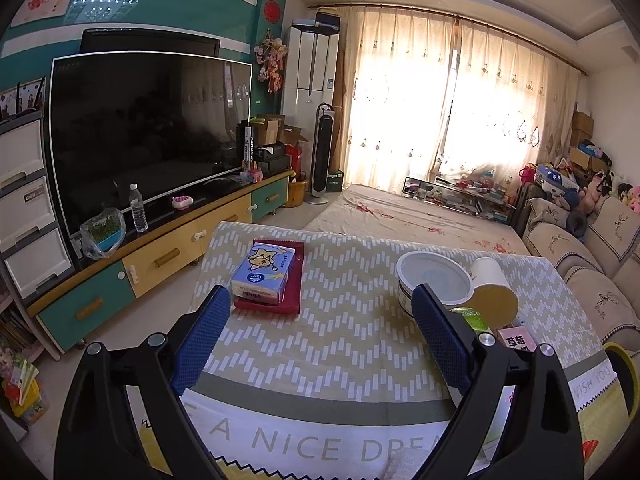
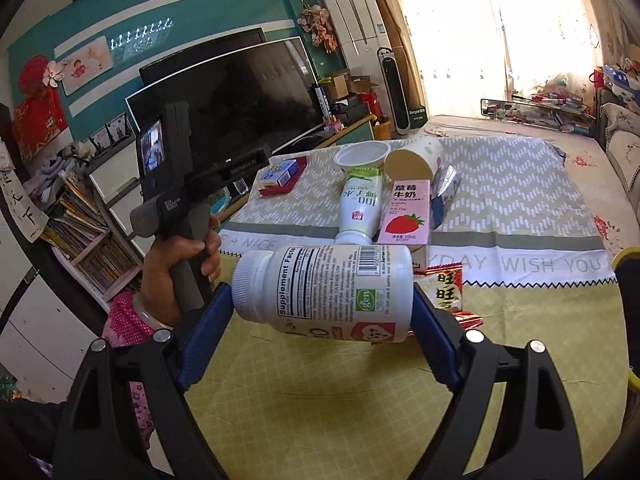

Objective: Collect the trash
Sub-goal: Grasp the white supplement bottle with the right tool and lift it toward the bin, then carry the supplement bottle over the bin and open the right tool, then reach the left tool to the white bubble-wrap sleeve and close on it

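Note:
My right gripper (image 2: 322,300) is shut on a white supplement bottle (image 2: 328,292), held sideways above the table with its cap to the left. Beyond it lie a white drink bottle (image 2: 360,208), a pink strawberry milk carton (image 2: 406,216), a red snack wrapper (image 2: 446,286), a paper cup on its side (image 2: 414,156) and a white tub (image 2: 360,154). My left gripper (image 1: 322,308) is open and empty above the cloth. The tub (image 1: 434,280) and the paper cup (image 1: 492,286) lie by its right finger.
A tissue pack (image 1: 262,274) rests on a red box (image 1: 280,304) at the table's far left. A yellow bin rim (image 2: 630,320) shows at the right edge. The TV cabinet (image 1: 160,260) stands left, a sofa (image 1: 592,280) right.

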